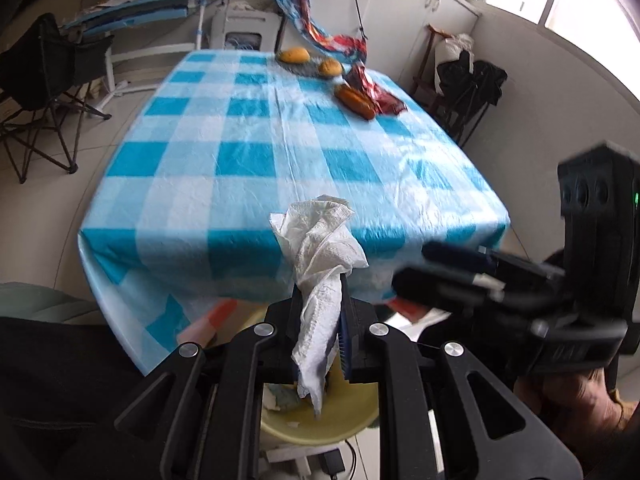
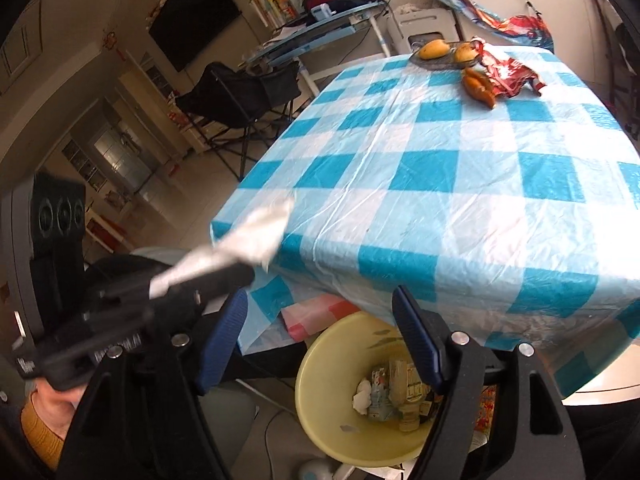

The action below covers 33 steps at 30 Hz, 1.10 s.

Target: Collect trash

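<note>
Up close in the left wrist view, one left gripper [image 1: 322,320] has its jaws pressed together on a single crumpled white paper napkin [image 1: 320,256], which sticks up past the fingertips and also trails down below them. Directly beneath hangs one round pale yellow plastic waste bin [image 1: 320,424], its rim partly hidden by the gripper's black frame. Beyond stands one table under a blue-and-white checked plastic cloth [image 1: 280,152]; its near edge lies just behind the napkin, and the whole near and middle stretch of cloth is bare. At the far end sit three yellow-orange fruits [image 1: 294,55], two on a dark plate and one beside a crumpled red foil wrapper [image 1: 372,90]. One right gripper [image 1: 432,264] reaches in from the right, blurred, level with the table's near edge. A black folding chair [image 1: 40,92] stands on open floor off the table's left side.

Next, in the right wrist view, the right gripper [image 2: 320,340] has its two blue-padded fingers [image 2: 416,340] spread apart with nothing between them; they frame the yellow bin [image 2: 320,380], which holds several pieces of packaging and one white wad. The bin sits on the floor just under the table's overhanging near edge. The left gripper [image 2: 244,272] enters from the left, pinching the napkin [image 2: 256,232] beside the table's near corner. The same three fruits [image 2: 434,49] and one red wrapper [image 2: 508,80] crowd the far end.
</note>
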{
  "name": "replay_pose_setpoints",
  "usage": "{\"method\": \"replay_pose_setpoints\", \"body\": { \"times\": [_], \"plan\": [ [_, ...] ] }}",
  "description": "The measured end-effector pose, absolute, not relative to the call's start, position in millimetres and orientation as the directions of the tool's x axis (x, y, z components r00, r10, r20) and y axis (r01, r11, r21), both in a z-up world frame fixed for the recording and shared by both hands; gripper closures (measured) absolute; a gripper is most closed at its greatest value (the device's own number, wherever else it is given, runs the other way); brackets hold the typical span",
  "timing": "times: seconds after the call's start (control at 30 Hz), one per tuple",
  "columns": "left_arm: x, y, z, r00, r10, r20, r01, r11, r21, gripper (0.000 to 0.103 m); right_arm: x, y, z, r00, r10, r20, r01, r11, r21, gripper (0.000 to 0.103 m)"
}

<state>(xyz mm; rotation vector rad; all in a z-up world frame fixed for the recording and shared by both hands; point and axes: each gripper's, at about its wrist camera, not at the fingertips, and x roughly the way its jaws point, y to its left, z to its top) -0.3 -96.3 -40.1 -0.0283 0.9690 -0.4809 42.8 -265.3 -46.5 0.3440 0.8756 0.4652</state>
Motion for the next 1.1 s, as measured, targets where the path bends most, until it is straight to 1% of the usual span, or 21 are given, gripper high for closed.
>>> {"method": "replay_pose_setpoints", "body": {
  "times": [0.07,0.17,0.23,0.33,0.4,0.5,0.57,0.63,0.73,0.87,0.93,1.03,1.07,1.1],
  "plan": [
    [-6.9,-108.5,-56.1,0.394,-0.391,-0.832,0.415,0.883,-0.218,0.090,42.8,-276.6,-44.0,0.587,0.498,-0.638,-0.208,0.855,0.476,0.027],
    [-14.1,-126.4,-73.5,0.311,-0.355,-0.882,0.466,0.865,-0.184,0.081,41.9,-290.2,-42.4,0.622,0.469,-0.627,-0.158,0.860,0.486,0.021],
    [-17.9,-132.9,-75.6,0.308,-0.338,-0.889,0.486,0.860,-0.158,0.068,42.9,-296.0,-42.0,0.635,0.452,-0.626,-0.130,0.862,0.490,0.019],
    [-21.0,-135.2,-70.0,0.333,-0.341,-0.879,0.497,0.856,-0.143,0.058,42.3,-302.9,-41.2,0.648,0.437,-0.624,-0.108,0.864,0.493,0.019],
    [-20.0,-131.5,-63.7,0.343,-0.373,-0.862,0.489,0.855,-0.175,0.054,44.0,-305.5,-38.5,0.652,0.437,-0.620,-0.103,0.861,0.498,0.019],
    [-14.2,-122.5,-51.7,0.367,-0.432,-0.824,0.462,0.853,-0.241,0.053,55.5,-313.4,-28.1,0.667,0.432,-0.607,-0.101,0.860,0.500,0.019],
    [-9.0,-114.9,-43.3,0.392,-0.455,-0.799,0.435,0.857,-0.275,0.051,68.8,-320.9,-16.9,0.683,0.418,-0.599,-0.103,0.867,0.488,0.018],
    [-1.0,-108.3,-36.9,0.419,-0.456,-0.785,0.406,0.868,-0.287,0.049,85.9,-331.0,-6.2,0.701,0.392,-0.596,-0.095,0.879,0.467,0.016],
    [12.9,-98.8,-29.0,0.451,-0.453,-0.769,0.358,0.881,-0.309,0.049,120.7,-345.7,6.7,0.718,0.354,-0.599,-0.077,0.896,0.437,0.016],
    [38.3,-91.1,-19.6,0.480,-0.435,-0.762,0.316,0.896,-0.312,0.047,182.4,-357.3,8.7,0.710,0.281,-0.646,-0.062,0.939,0.339,0.016],
    [53.3,-90.2,-15.7,0.493,-0.417,-0.764,0.309,0.904,-0.294,0.044,214.7,-363.0,3.3,0.698,0.237,-0.676,-0.046,0.956,0.288,0.016],
    [78.0,-88.9,-12.0,0.506,-0.400,-0.764,0.300,0.912,-0.279,0.044,254.9,-371.7,-10.2,0.675,0.194,-0.711,-0.026,0.970,0.240,0.016],
    [86.7,-88.4,-11.6,0.507,-0.397,-0.765,0.294,0.914,-0.279,0.044,265.9,-374.8,-14.6,0.669,0.187,-0.720,-0.018,0.972,0.236,0.016],
    [95.7,-88.1,-11.6,0.508,-0.394,-0.766,0.287,0.916,-0.281,0.044,275.5,-377.7,-18.6,0.664,0.185,-0.725,-0.012,0.971,0.237,0.021]
  ]
}}
